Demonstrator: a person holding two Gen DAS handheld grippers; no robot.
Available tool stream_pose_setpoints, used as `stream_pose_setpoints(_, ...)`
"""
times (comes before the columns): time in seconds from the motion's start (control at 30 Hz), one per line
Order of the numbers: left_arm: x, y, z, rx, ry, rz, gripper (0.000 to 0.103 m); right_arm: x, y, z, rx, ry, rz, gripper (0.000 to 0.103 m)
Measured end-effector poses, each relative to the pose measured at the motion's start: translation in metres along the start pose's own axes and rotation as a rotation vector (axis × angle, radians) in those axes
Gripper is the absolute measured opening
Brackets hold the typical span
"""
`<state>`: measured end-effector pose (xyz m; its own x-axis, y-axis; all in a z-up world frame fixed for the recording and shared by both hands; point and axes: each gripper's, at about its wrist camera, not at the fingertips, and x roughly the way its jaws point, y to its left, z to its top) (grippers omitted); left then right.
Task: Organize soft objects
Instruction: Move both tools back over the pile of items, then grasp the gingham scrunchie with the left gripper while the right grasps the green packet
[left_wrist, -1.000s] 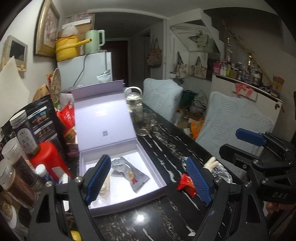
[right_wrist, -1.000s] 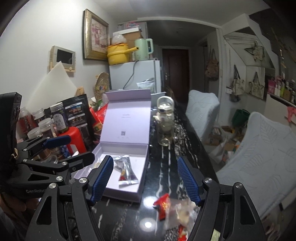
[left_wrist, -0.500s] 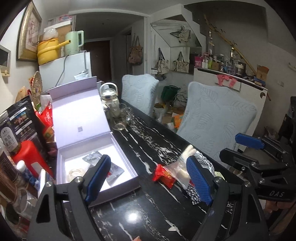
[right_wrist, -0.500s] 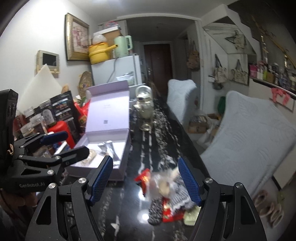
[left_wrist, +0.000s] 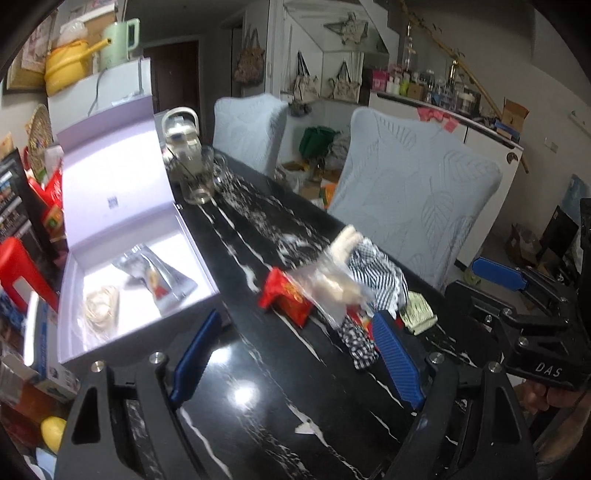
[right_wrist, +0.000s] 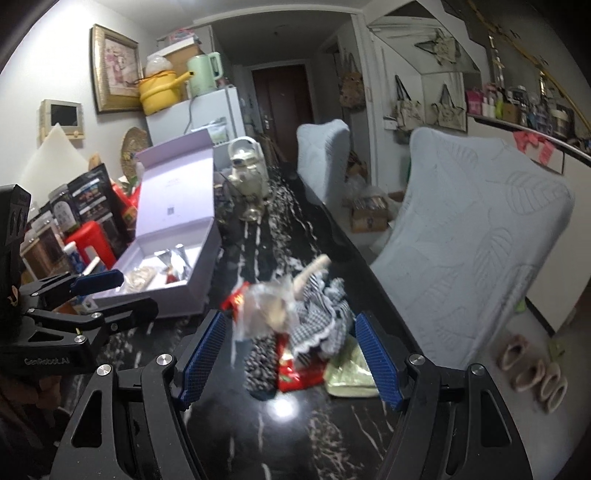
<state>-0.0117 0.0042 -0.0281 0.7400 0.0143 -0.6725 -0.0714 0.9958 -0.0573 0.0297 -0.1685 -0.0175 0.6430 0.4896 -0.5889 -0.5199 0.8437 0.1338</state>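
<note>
1. On the black marble table (left_wrist: 258, 369), a pile of soft things: checked cloth (right_wrist: 321, 314), clear bag (right_wrist: 266, 310), red packets (right_wrist: 295, 369), green pouch (right_wrist: 347, 373).
2. Left gripper (left_wrist: 295, 354) jaws apart, nothing between, near the pile's left side.
3. Right gripper (right_wrist: 290, 354) jaws apart, empty, pile just ahead between the blue pads.
4. Open lilac box (left_wrist: 122, 192) sits left of the pile, lid up, with a silver packet (left_wrist: 159, 277) and a pale bundle (left_wrist: 101, 306) inside.
</note>
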Motion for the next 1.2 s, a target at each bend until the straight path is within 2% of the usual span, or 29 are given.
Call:
stream_pose_setpoints(0.13, 0.020, -0.008, -0.009, -0.022, 0.050, -0.032, 0.084, 0.007, -0.013, -0.011, 0.019, 0.021, -0.011, 0.074)
stream_pose_setpoints(0.47, 0.071, -0.036, -0.017, -0.012, 0.119, -0.031, 0.084, 0.027, -0.042, -0.032, 0.043, 0.074, -0.052, 0.074)
stream_pose_setpoints(0.6, 0.090, -0.039, -0.020, -0.024, 0.152, -0.029, 0.084, 0.036, -0.055, -0.038, 0.061, 0.095, -0.057, 0.074)
stream_pose_setpoints(0.77, 0.105, -0.036, -0.019, -0.067, 0.187, -0.063, 0.083, 0.045, -0.068, -0.041, 0.096, 0.115, -0.043, 0.074)
stream_pose_setpoints(0.93, 0.117, -0.037, -0.019, -0.063, 0.214, -0.071, 0.069, 0.049, -0.075, -0.042, 0.110, 0.124, -0.036, 0.074)
stream_pose_setpoints(1.03, 0.124, -0.039, -0.023, -0.069, 0.240, -0.097, 0.049, 0.053, -0.074, -0.041, 0.110, 0.133, -0.029, 0.074)
stream_pose_setpoints(1.07, 0.125, -0.039, -0.024, -0.072, 0.238, -0.101, 0.038, 0.055, -0.074, -0.040, 0.110, 0.135, -0.027, 0.074)
stream_pose_setpoints(1.1, 0.123, -0.039, -0.024, -0.070, 0.219, -0.082, 0.031, 0.057, -0.073, -0.039, 0.111, 0.139, -0.024, 0.074)
stream_pose_setpoints(1.2, 0.121, -0.039, -0.027, -0.056, 0.217, -0.082, 0.026, 0.060, -0.073, -0.039, 0.114, 0.144, -0.020, 0.074)
